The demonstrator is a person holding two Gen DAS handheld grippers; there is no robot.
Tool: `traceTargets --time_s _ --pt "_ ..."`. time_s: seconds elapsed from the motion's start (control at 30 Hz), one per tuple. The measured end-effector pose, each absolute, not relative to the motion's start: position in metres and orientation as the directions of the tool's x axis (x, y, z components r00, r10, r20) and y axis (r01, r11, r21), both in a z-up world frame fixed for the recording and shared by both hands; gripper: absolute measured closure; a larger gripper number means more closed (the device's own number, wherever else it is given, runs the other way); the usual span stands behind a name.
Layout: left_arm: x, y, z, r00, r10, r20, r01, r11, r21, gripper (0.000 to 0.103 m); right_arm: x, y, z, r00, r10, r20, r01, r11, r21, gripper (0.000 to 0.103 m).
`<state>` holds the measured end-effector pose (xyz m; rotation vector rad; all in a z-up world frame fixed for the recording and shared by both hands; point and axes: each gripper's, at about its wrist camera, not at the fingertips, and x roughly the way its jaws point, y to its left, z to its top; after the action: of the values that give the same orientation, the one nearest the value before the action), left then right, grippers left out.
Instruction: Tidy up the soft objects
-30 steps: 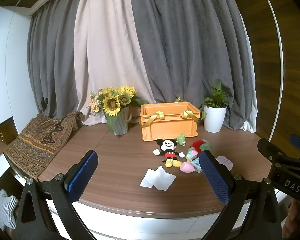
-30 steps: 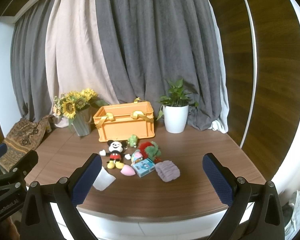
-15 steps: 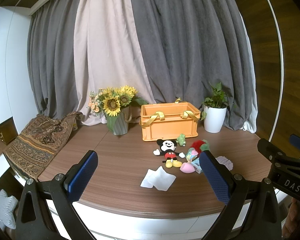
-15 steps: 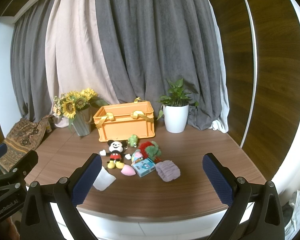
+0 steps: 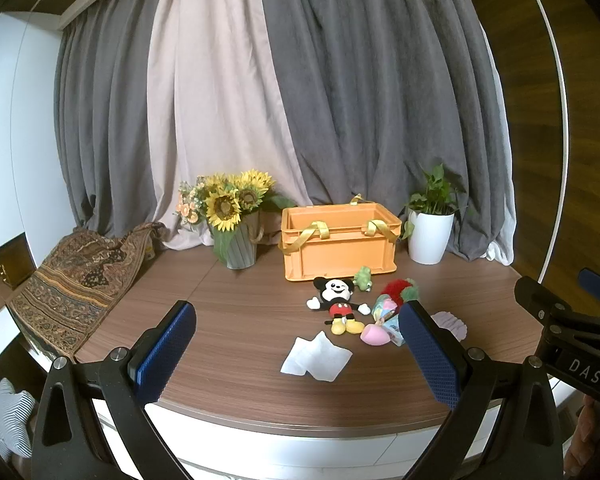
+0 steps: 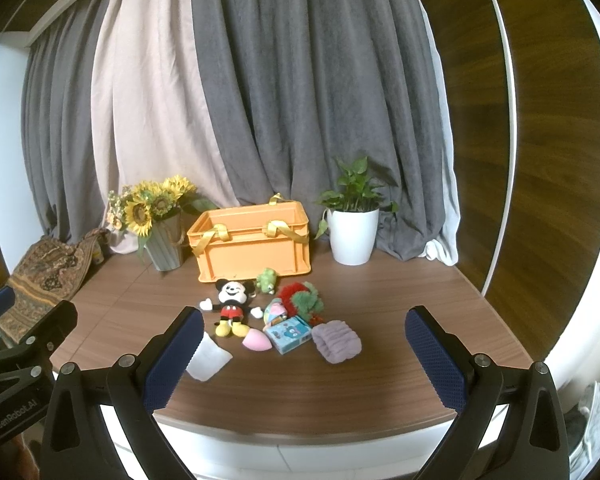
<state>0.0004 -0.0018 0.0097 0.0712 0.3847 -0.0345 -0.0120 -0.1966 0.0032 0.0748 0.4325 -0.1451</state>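
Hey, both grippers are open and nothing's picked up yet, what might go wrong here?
1. The toys lie packed together, so a hand-held gripper may catch two at once.
2. The white cloth lies flat; fingers may slide over it.
3. The vase and plant pot flank the crate; a wide swing might tip one.

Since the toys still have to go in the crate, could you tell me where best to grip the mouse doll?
Probably the red middle of the mouse doll, from above. It lies flat on its back on the table, arms out sideways, so fingers closing across the narrow waist should fit. Both the left gripper and the right gripper are open.
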Motion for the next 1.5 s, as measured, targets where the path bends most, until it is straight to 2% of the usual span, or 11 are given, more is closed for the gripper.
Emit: traceTargets --time_s 0.3,0.77,1.13,1.5 --pt "0.010 -0.001 0.005 0.922 -0.016 -0.387 0.042 0.997 0.060 0.000 -0.009 -0.193 -0.001 0.894 -0.114 -0.434 0.148 0.988 0.045 0.001" --pt "0.067 0.008 -0.038 0.872 -0.060 -0.486 0.089 0.995 0.038 0.001 0.041 -0.180 -0.035 0.855 -0.088 -0.511 0.121 0.992 0.031 0.001" --pt "0.140 0.017 -0.081 0.789 -0.162 -0.592 0.209 0.978 0.010 0.015 0.104 -0.164 -0.071 0.808 -0.114 -0.578 0.137 0.991 -0.004 0.001" --pt "0.196 0.020 -0.124 0.687 -0.248 -0.683 0.323 0.946 -0.018 0.022 0.166 -0.146 -0.106 0.742 -0.153 -0.653 0.146 0.987 -0.066 0.001"
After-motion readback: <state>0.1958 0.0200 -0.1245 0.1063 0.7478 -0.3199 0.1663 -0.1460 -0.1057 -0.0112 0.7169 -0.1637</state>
